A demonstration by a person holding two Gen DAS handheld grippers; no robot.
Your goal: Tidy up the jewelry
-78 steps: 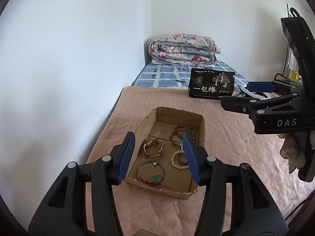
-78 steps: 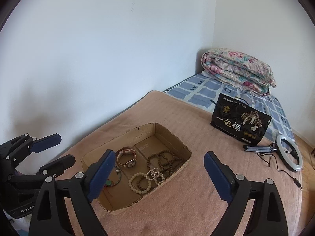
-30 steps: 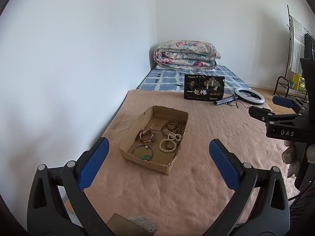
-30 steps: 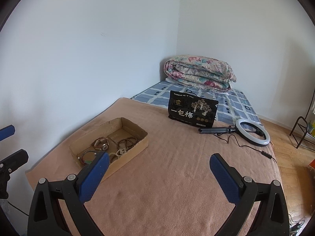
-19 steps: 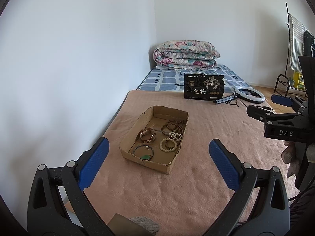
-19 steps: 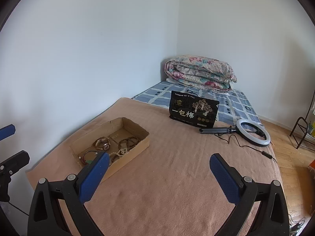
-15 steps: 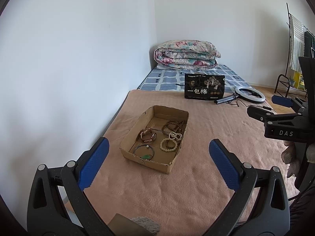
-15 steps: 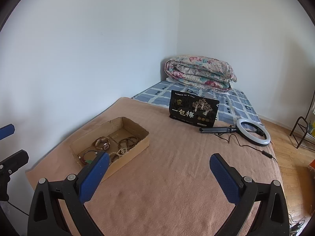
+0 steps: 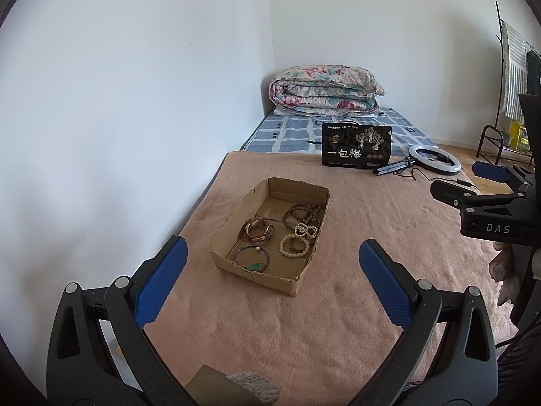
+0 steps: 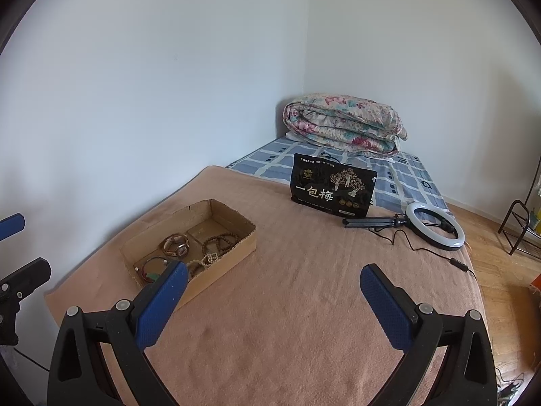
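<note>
A shallow cardboard box (image 9: 306, 191) (image 10: 243, 225) lies on the pink blanket. Inside it are a rose-gold watch (image 9: 258, 230) (image 10: 177, 245), a dark beaded strand (image 9: 302, 213) (image 10: 219, 240), pale bead bracelets (image 9: 296, 245) (image 10: 206, 258) and a thin bangle with a green stone (image 9: 253, 260) (image 10: 152, 269). My left gripper (image 9: 270, 270) is open and empty, held back from the box's near end. The right gripper (image 10: 272, 287) is open and empty too, over bare blanket to the right of the box; in the left wrist view it shows at the right edge (image 9: 473, 186).
A black snack bag (image 9: 355, 150) (image 10: 333, 186) stands beyond the box. A ring light on a folded tripod (image 9: 434, 159) (image 10: 434, 230) lies with its cable near the bed's right edge. A folded floral quilt (image 9: 324, 91) (image 10: 345, 123) sits at the far corner. White wall runs along the left.
Both grippers have drawn back from the box since 2.6 s ago, and the left one has gone from narrow to wide open. Over the last second the views barely shift.
</note>
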